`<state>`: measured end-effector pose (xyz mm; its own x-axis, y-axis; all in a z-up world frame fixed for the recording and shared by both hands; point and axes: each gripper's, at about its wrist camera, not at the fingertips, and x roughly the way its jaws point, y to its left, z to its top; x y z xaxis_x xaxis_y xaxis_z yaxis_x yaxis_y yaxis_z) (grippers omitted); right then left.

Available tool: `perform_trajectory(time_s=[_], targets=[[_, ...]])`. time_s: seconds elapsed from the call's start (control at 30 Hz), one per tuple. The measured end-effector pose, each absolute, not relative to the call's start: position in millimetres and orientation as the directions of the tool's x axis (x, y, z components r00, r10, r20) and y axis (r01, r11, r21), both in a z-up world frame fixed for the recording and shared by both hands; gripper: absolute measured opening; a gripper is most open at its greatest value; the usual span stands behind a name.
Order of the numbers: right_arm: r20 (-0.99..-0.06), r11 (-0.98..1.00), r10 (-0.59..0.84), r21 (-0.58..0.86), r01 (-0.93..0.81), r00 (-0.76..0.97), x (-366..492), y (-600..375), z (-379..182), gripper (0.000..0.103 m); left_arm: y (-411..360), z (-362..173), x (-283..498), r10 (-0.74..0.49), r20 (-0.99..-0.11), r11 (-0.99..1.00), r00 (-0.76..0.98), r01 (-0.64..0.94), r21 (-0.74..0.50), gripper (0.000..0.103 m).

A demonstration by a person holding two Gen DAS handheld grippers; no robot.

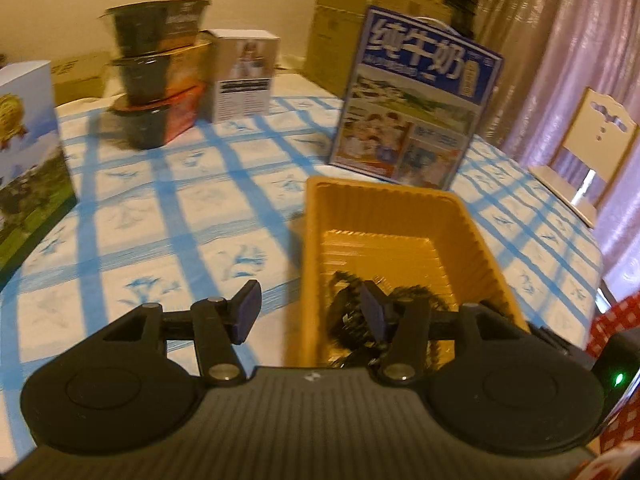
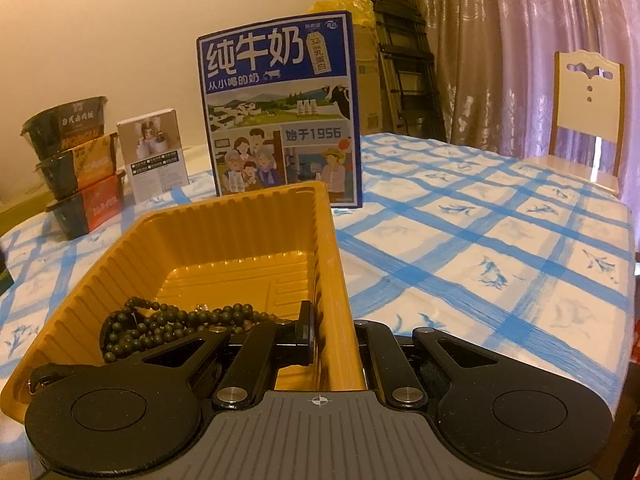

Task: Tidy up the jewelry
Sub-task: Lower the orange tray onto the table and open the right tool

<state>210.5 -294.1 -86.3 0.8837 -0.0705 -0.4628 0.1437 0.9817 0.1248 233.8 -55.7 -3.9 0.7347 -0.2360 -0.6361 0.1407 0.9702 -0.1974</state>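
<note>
Dark beaded necklace [image 2: 160, 326] heaped in ribbed yellow plastic tray [image 2: 240, 216], right gripper [image 2: 332, 336] clamped on tray's side wall, left gripper [image 1: 310, 312] jaws apart, empty, straddling its rim; blue milk carton [image 2: 280, 108] close behind, stacked black bowls [image 2: 76, 168] far left.

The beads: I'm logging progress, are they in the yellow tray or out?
In. The dark beads lie heaped on the floor of the yellow tray.

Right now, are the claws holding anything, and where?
The right claw pinches the yellow tray by its side wall. The left claw is open and holds nothing; the beads lie in the tray.
</note>
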Motion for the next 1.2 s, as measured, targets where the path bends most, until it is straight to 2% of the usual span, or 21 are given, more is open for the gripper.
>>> perform_trajectory(time_s=[0.33, 0.53, 0.6, 0.63, 0.67, 0.8, 0.97, 1.1, 1.2], targets=[[-0.457, 0.984, -0.017, 0.150, 0.096, 0.889, 253, -292, -94, 0.007, -32, -15, 228, -0.177, -0.649, 0.982, 0.740, 0.085, -0.170, 0.051], [-0.467, 0.977, 0.031, 0.201, 0.072, 0.884, 254, -300, -94, 0.007, -32, -21, 226, -0.177, -0.651, 0.979, 0.738, 0.064, -0.193, 0.058], [-0.466, 0.972, 0.064, 0.228, 0.050, 0.882, 253, -304, -95, 0.019, -34, -24, 223, -0.171, -0.653, 0.980, 0.737, 0.062, -0.188, 0.060], [-0.467, 0.971, 0.063, 0.232, 0.053, 0.882, 252, -305, -95, 0.054, -36, -26, 221, -0.164, -0.655, 0.982, 0.738, 0.061, -0.177, 0.060], [-0.456, 0.970, 0.053, 0.236, 0.063, 0.888, 249, -306, -95, 0.084, -38, -28, 218, -0.154, -0.655, 0.985, 0.740, 0.061, -0.163, 0.061], [-0.404, 0.968, 0.050, 0.246, 0.055, 0.914, 233, -310, -84, 0.086, -45, -34, 205, -0.125, -0.651, 0.991, 0.749, 0.067, -0.113, 0.063], [-0.447, 0.958, 0.055, 0.276, 0.080, 0.893, 211, -307, -75, 0.086, -51, -38, 187, -0.121, -0.640, 0.992, 0.759, 0.079, -0.094, 0.063], [-0.407, 0.974, 0.029, 0.216, 0.065, 0.913, 178, -292, -52, 0.086, -46, -37, 172, -0.133, -0.652, 0.989, 0.747, 0.053, -0.140, 0.063], [-0.410, 0.986, 0.042, 0.167, 0.030, 0.911, 151, -280, -43, 0.087, -41, -34, 161, -0.138, -0.650, 0.987, 0.748, 0.048, -0.155, 0.063]])
